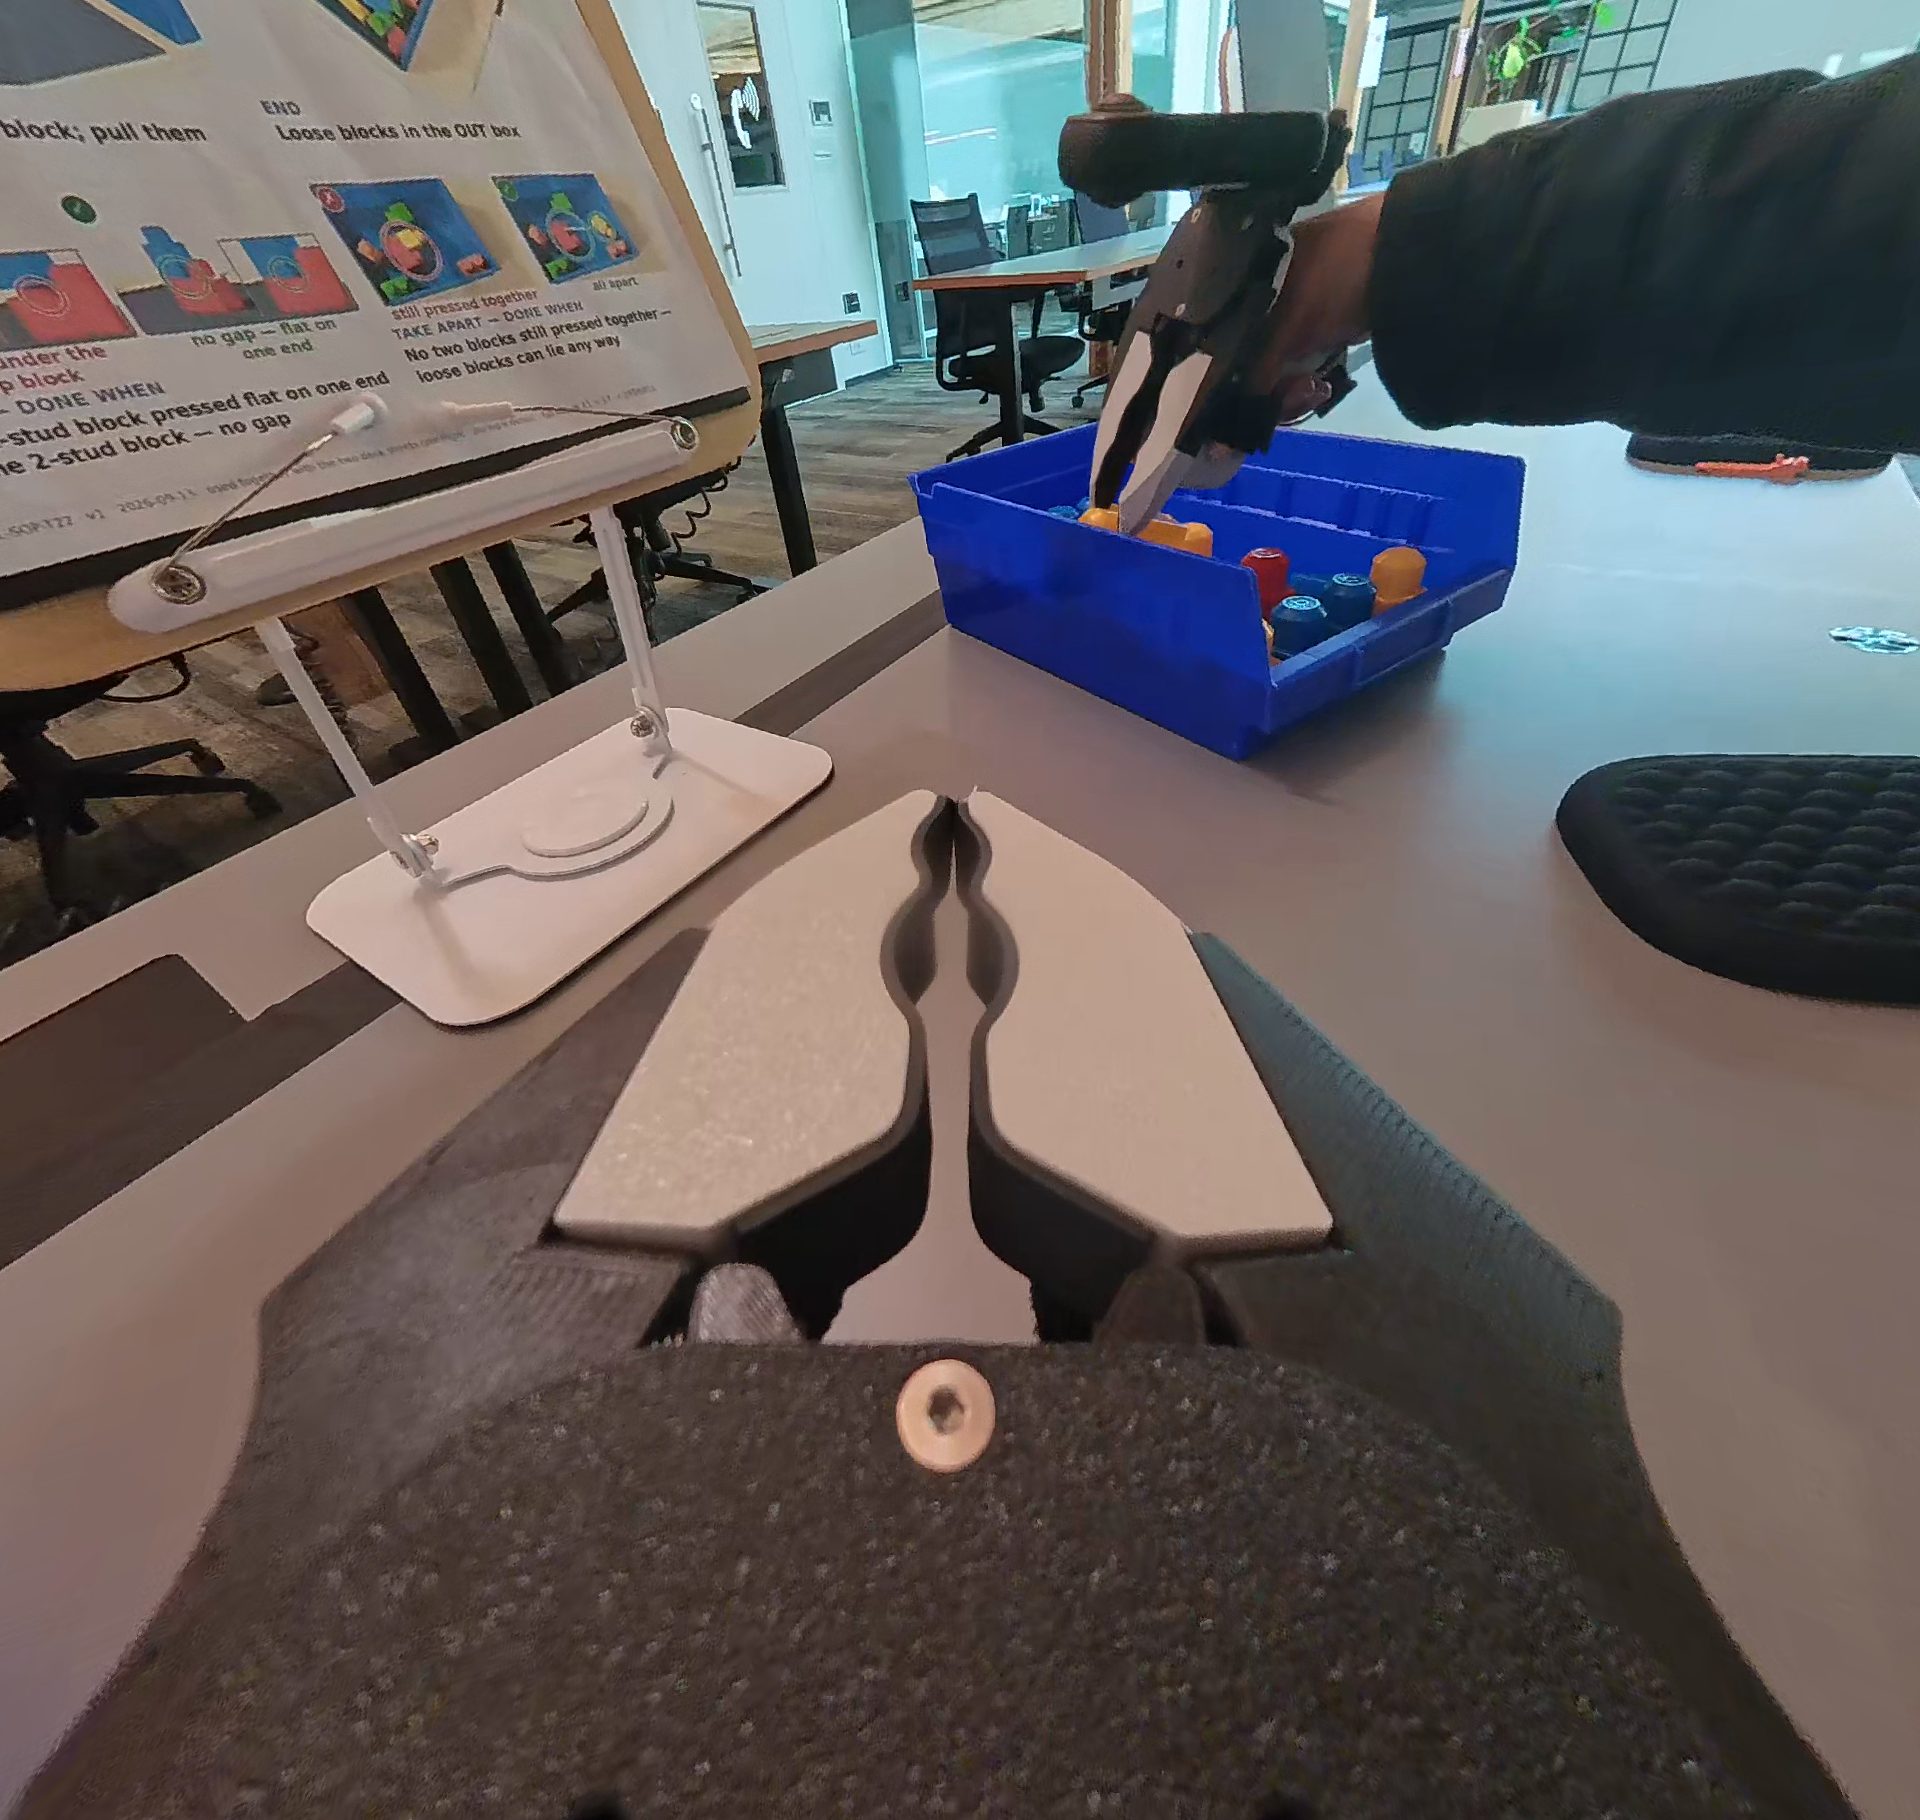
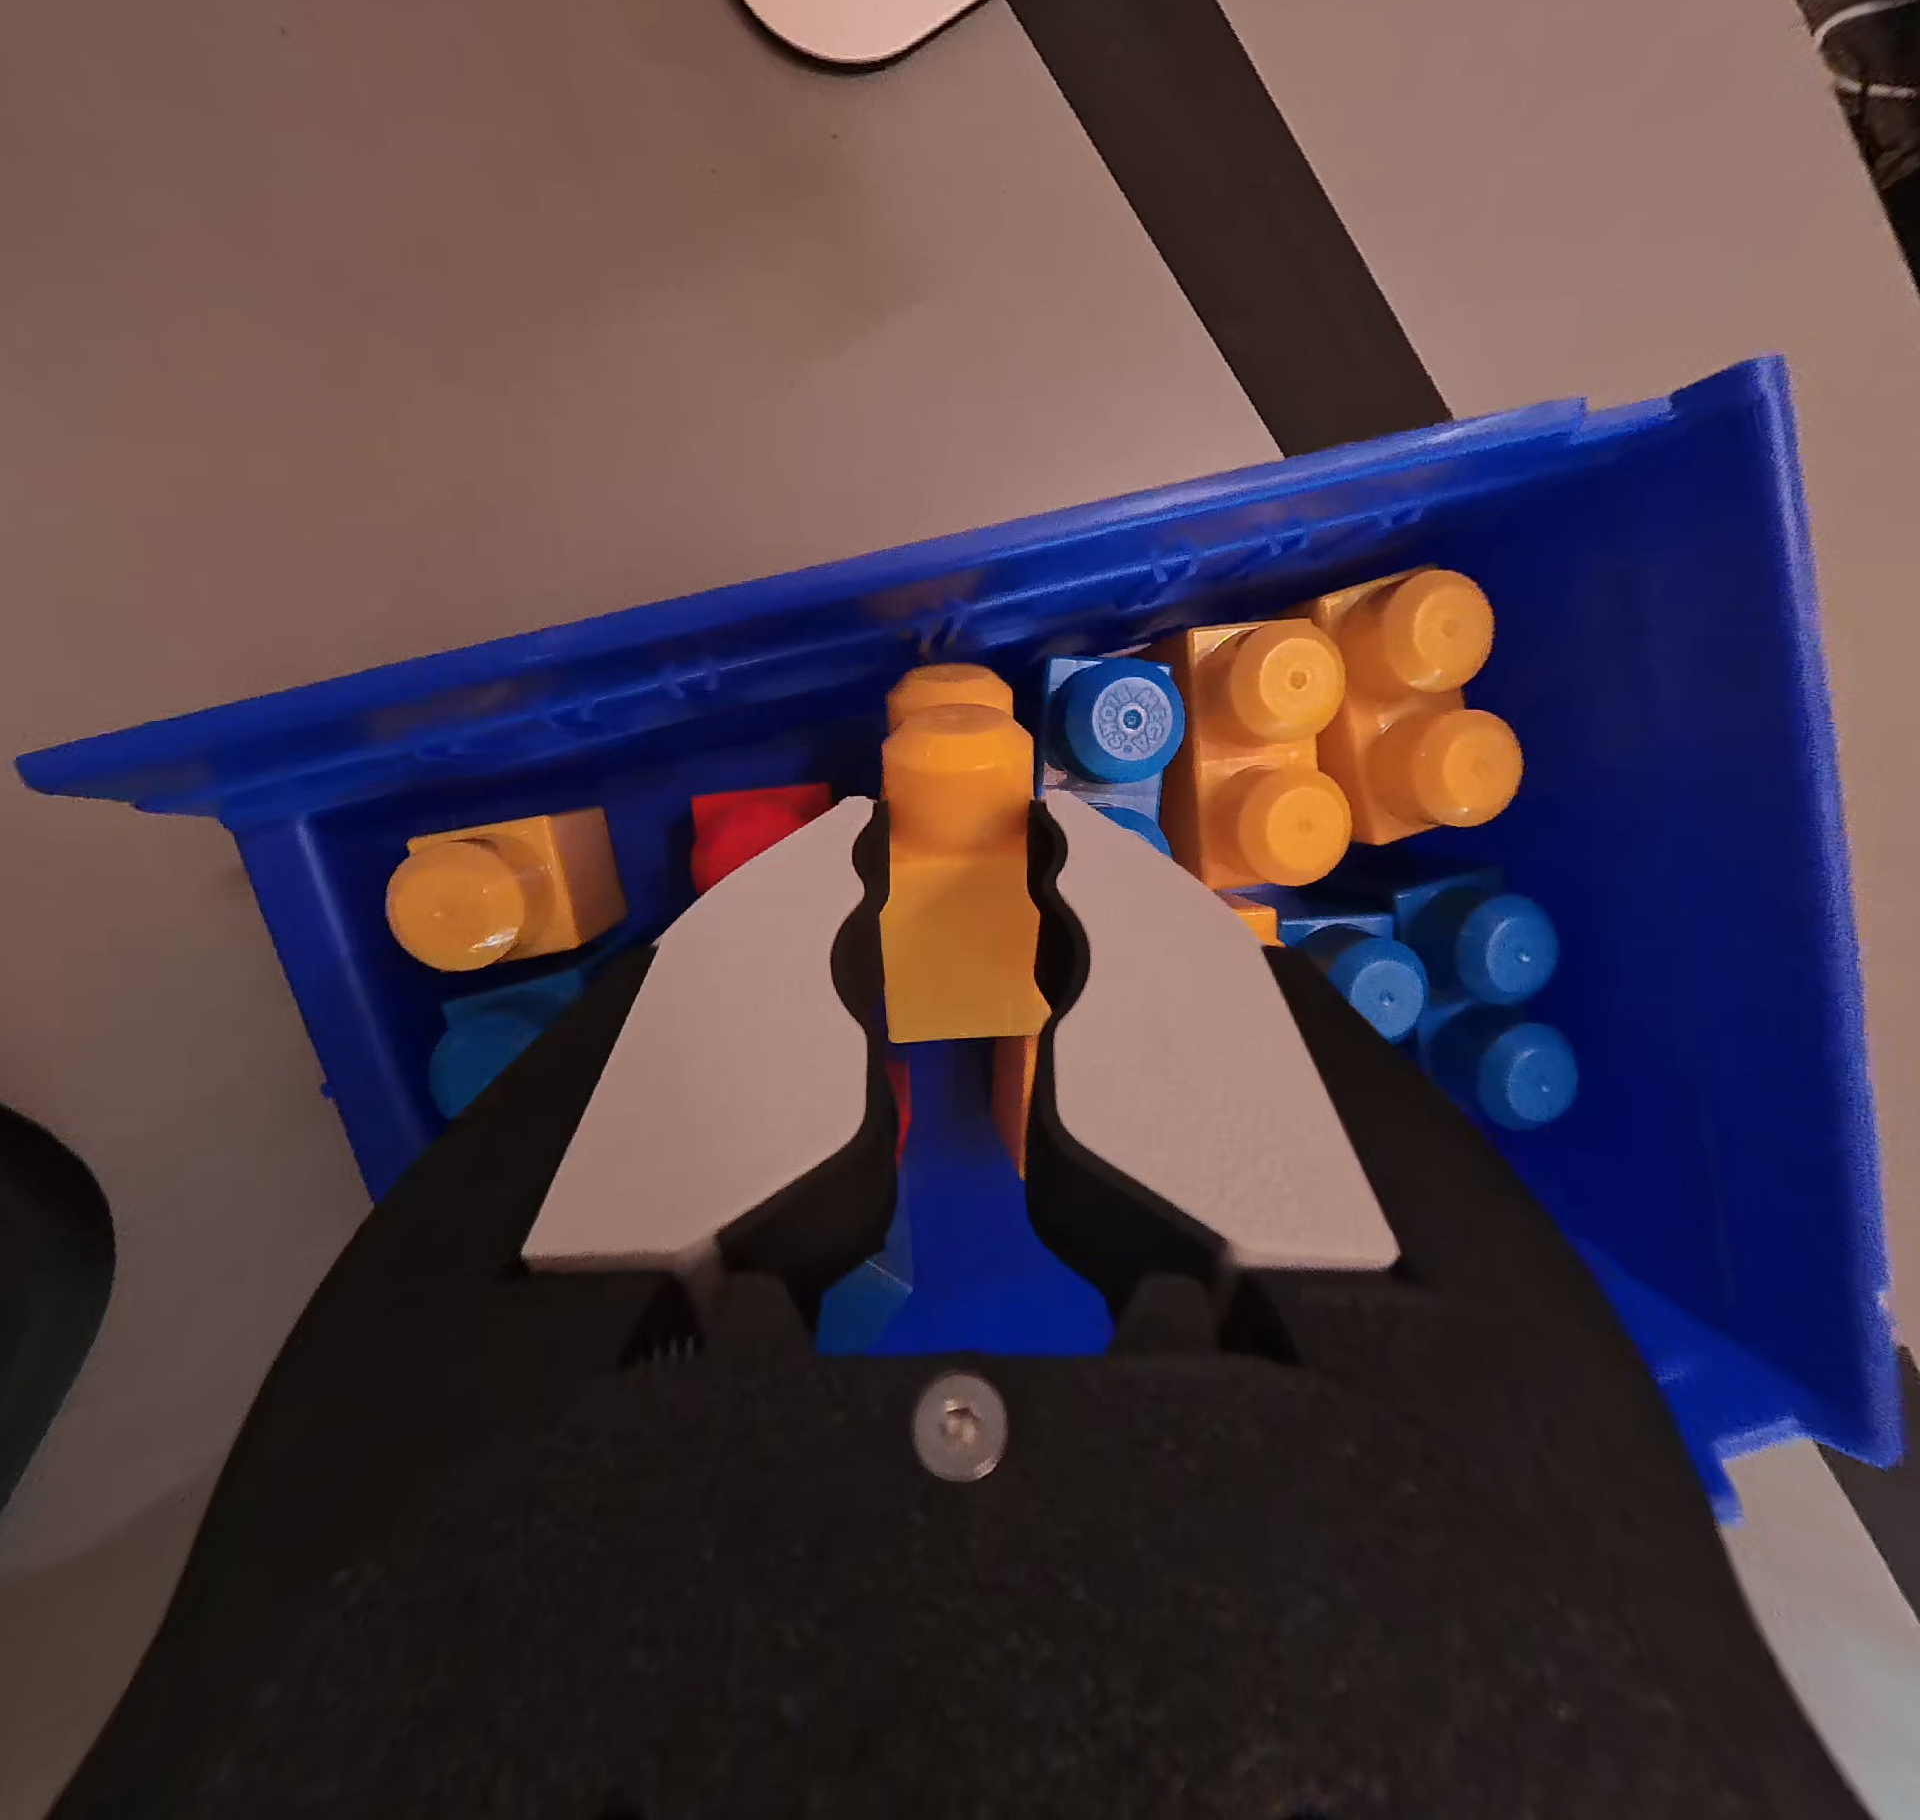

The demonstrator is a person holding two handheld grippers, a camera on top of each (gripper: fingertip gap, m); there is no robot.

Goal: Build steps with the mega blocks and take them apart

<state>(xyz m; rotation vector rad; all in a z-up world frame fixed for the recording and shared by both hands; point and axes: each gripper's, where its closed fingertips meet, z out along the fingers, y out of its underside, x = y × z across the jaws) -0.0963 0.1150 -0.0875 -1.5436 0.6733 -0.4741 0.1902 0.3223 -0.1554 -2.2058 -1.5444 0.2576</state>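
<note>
A blue bin (image 2: 1683,835) on the grey table holds several loose mega blocks in orange, blue and red. My right gripper (image 2: 954,814) reaches down into it, shut on an orange two-stud block (image 2: 961,897) whose studs point away from the camera. A four-stud orange block (image 2: 1351,731) and blue blocks (image 2: 1455,991) lie to its right, a one-stud orange block (image 2: 499,887) to its left. In the left wrist view the right gripper (image 1: 1127,518) dips into the bin (image 1: 1143,627). My left gripper (image 1: 956,809) is shut and empty, low over the table, apart from the bin.
A white stand (image 1: 561,866) holding an instruction sheet (image 1: 312,212) sits at the table's left edge. A black textured pad (image 1: 1766,866) lies on the right. A person's dark sleeve (image 1: 1662,243) reaches in from the right. Office desks and chairs are behind. The gap from one gripper's tips to the other's is roughly 35 cm.
</note>
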